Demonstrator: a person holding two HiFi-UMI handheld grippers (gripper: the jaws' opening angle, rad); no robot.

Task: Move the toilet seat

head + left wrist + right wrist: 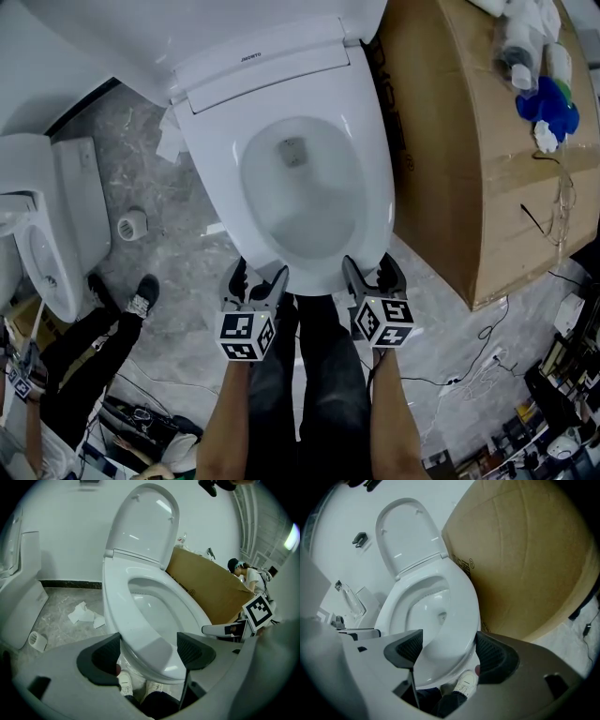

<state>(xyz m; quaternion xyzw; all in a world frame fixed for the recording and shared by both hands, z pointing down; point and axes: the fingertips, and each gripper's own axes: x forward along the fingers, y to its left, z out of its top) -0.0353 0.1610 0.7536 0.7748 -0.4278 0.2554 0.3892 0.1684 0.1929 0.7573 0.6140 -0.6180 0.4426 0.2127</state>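
Note:
The white toilet seat lies down on the bowl, and the lid stands raised behind it. Both grippers sit at the seat's front edge. My left gripper is at the front left, its jaws spread wide. In the left gripper view the seat runs away between the jaws of the left gripper, and the pads do not press on it. My right gripper is at the front right, jaws wide apart. In the right gripper view the seat fills the gap of the right gripper.
A large cardboard box stands tight against the toilet's right side, with blue items on top. A second toilet is at the left, with a paper roll and crumpled paper on the floor. Another person's shoe and cables lie nearby.

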